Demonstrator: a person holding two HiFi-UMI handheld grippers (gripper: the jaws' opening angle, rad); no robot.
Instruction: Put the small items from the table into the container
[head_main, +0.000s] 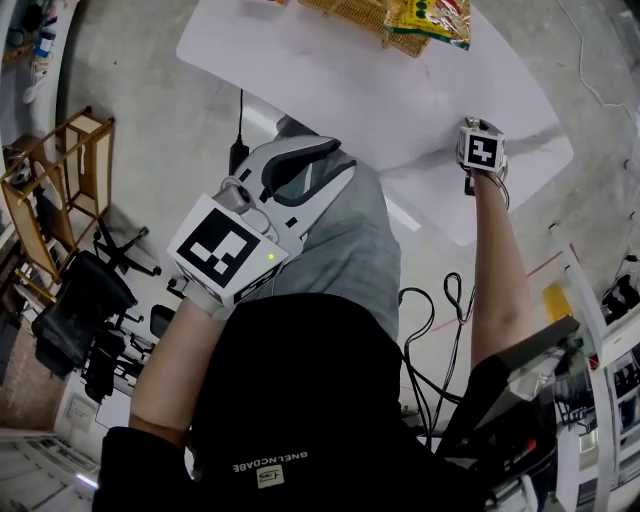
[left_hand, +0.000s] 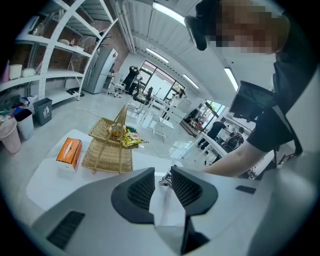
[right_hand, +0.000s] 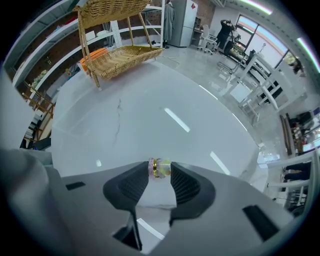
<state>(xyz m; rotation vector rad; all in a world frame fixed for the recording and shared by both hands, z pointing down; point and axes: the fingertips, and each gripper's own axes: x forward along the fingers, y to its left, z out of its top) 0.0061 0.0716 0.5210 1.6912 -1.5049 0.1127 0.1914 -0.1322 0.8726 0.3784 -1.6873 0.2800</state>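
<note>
Right tongs (right_hand: 160, 176) pointed down at white worktop (right_hand: 150, 110), tips pinching small item (right_hand: 159, 168): pinkish and yellow, gold band round it. Item sat at near part of worktop, well apart from wicker basket (right_hand: 120, 57) at far end; resting or lifted, unclear. Left tongs (left_hand: 162, 181) held short of worktop, over person's lap, jaws slightly spread, nothing between. Snack packets (left_hand: 125, 137) lay in basket; orange box (left_hand: 69, 151) just beside it.
</note>
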